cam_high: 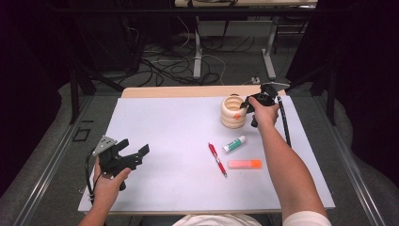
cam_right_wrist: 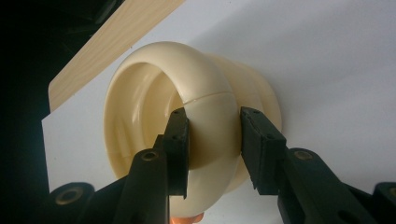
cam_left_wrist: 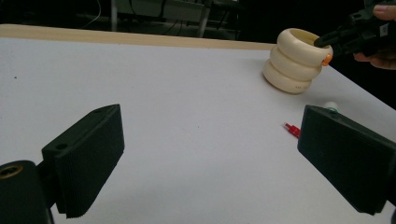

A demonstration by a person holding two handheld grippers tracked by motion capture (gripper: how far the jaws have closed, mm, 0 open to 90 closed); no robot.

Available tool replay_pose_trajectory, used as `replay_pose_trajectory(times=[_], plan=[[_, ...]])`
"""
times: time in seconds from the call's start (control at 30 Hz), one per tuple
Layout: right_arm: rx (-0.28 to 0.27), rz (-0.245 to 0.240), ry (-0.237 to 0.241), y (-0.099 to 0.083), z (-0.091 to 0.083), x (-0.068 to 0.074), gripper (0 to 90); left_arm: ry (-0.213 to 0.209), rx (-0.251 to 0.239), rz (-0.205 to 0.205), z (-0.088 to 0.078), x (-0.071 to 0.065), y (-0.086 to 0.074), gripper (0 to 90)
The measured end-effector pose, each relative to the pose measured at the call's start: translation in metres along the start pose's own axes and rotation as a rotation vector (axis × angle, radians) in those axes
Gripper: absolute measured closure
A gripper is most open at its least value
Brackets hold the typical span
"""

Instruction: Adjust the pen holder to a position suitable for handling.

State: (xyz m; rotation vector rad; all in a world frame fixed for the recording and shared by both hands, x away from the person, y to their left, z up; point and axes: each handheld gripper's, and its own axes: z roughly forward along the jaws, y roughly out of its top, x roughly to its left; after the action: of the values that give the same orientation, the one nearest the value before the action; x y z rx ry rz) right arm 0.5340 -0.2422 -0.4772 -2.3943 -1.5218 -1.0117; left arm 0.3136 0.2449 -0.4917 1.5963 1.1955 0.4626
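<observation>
The cream ringed holder [cam_high: 233, 112] stands at the far right of the bench [cam_high: 164, 141]; the right gripper [cam_right_wrist: 212, 140] has its jaws clamped on the holder's rim wall, one inside, one outside; the left gripper [cam_high: 134, 153] rests near left, jaws apart.

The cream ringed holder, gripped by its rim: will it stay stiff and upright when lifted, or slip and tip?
The cream ringed holder looks rigid: its wall keeps its shape between the right claw jaws. Its glossy, rounded rim may be slippery under the pads. Held at one side of the rim, it would probably tilt when lifted. It is hollow, so likely light for its size.
</observation>
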Motion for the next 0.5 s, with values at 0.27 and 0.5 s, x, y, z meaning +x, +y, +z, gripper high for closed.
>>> replay_pose_trajectory(times=[0.27, 0.5], plan=[[-0.05, 0.019, 0.045, -0.011, -0.002, 0.006, 65.0, -0.001, 0.0, 0.008, 0.001, 0.0, 0.0, 8.0], [-0.061, 0.015, 0.058, -0.024, -0.002, 0.018, 65.0, 0.0, -0.003, 0.007, 0.002, 0.0, 0.0, 8.1]])
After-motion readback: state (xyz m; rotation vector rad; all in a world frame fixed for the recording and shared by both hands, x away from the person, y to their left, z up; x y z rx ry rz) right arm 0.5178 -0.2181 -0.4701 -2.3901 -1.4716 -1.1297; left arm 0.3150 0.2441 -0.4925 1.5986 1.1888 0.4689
